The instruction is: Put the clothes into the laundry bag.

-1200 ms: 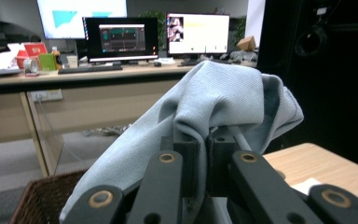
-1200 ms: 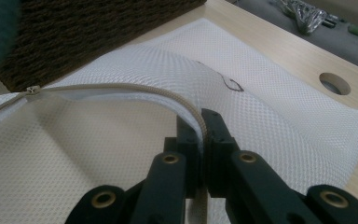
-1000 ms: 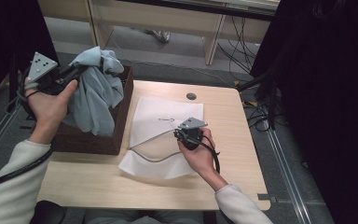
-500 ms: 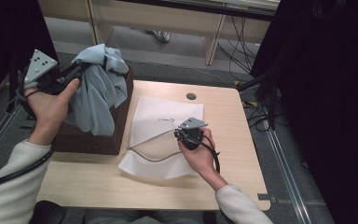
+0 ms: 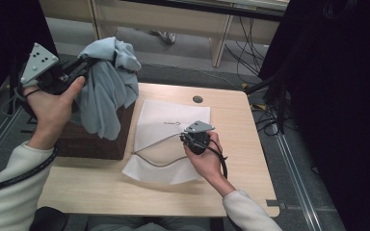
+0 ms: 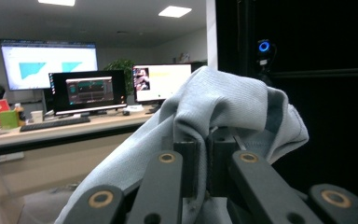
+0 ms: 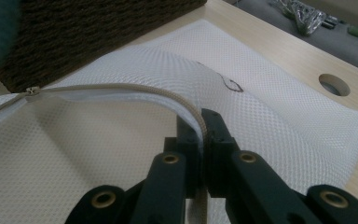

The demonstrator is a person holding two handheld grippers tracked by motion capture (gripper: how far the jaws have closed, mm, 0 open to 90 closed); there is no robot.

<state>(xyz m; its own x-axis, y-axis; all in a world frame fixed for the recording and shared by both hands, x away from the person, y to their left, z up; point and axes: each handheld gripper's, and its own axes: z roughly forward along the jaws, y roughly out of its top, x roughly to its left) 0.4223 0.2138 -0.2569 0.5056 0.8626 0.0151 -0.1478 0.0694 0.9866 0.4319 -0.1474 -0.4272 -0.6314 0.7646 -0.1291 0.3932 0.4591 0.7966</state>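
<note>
Item one: grey garment, soft knit, light and limp, drapes freely and will sag from any single hold; best taken at a bunched fold near its upper edge. It hangs from the left gripper, raised over the dark woven basket at the table's left edge, its lower folds trailing against the basket's side. In the left gripper view the fingers are closed narrow on a fold of the cloth, which humps over and around them. Item two: white mesh laundry bag, thin, flexible, slightly slippery netting with a beige zipper along its opening; it lies flat at the middle of the table, just beside the basket. Best hold is the stiffer zipper band rather than the mesh. The right gripper has its fingers pinched shut on that band, lifting the opening's upper lip slightly off the lower layer. Garment and bag are apart.
</note>
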